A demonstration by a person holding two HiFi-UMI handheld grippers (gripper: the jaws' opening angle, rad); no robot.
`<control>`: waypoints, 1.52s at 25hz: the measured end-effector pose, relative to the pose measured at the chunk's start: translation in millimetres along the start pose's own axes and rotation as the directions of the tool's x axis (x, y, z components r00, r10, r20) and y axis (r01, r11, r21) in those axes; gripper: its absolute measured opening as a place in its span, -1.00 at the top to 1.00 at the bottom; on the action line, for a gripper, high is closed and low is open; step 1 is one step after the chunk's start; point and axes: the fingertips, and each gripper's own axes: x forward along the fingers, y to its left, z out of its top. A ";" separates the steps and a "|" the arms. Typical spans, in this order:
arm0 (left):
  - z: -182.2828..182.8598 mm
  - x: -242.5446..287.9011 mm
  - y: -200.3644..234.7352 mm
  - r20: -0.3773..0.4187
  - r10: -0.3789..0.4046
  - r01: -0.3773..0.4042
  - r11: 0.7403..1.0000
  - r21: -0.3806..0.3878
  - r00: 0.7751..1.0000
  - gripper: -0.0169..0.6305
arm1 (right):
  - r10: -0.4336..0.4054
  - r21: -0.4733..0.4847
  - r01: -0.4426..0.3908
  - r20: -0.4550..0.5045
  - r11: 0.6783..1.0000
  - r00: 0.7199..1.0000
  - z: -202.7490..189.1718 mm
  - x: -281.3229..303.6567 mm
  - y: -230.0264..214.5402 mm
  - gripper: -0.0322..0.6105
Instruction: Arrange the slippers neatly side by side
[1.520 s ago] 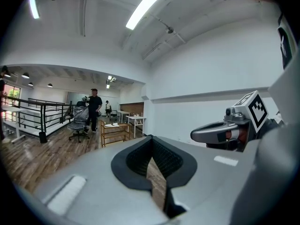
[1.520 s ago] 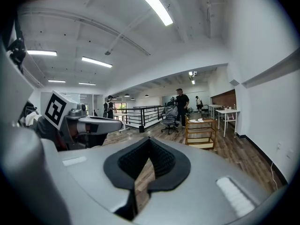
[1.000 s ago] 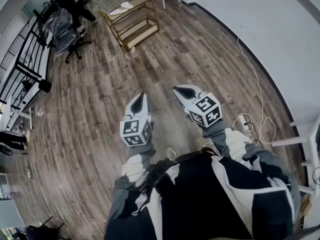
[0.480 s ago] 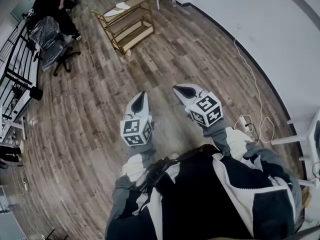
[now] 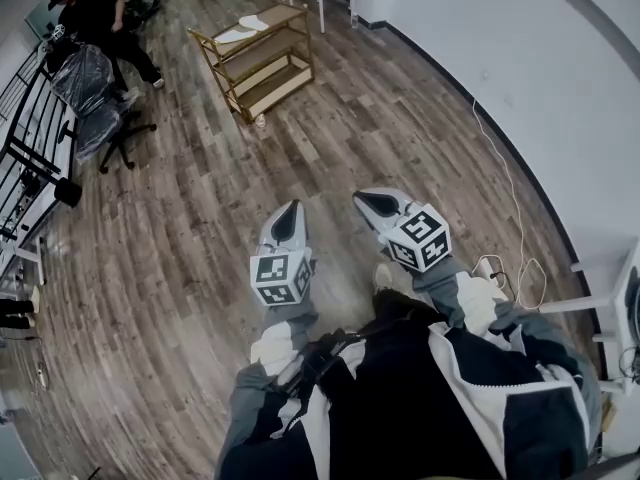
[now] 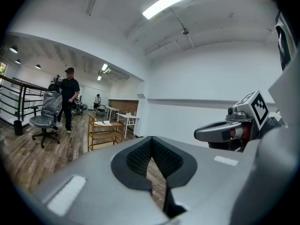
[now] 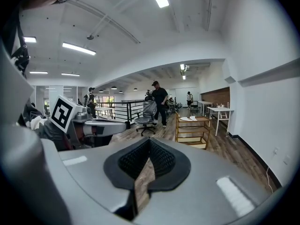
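head view has the left gripper and right gripper held out over the floor, each with jaws pressed together on nothing. what look like the pale slippers lie on top of the wooden rack, well ahead. nothing looks arranged yet, so the whole job remains.

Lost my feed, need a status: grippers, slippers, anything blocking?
Left gripper shut, empty. Right gripper shut, empty. Pale pair, likely the slippers, atop wooden rack, far ahead. Nothing seen in the path.
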 end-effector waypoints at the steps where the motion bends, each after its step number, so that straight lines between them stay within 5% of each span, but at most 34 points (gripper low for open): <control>1: -1.3 5.3 3.7 -0.004 0.007 -0.007 1.000 -0.001 1.000 0.90 | 0.009 0.001 -0.009 -0.001 1.000 1.000 -0.8 5.9 -4.1 0.89; 12: 35.1 119.5 42.7 -0.012 0.117 -0.116 0.992 0.056 0.993 0.91 | 0.122 -0.016 -0.121 0.053 0.992 0.991 39.7 82.8 -109.6 0.89; 24: 65.4 269.3 36.9 -0.004 0.107 -0.106 0.990 0.089 0.994 0.90 | 0.153 -0.015 -0.152 0.044 0.988 0.987 54.9 115.1 -244.0 0.89; 38: 57.9 335.7 78.4 -0.047 0.093 -0.089 0.994 0.070 0.995 0.90 | 0.170 0.005 -0.170 0.033 0.985 0.985 54.1 175.9 -288.5 0.89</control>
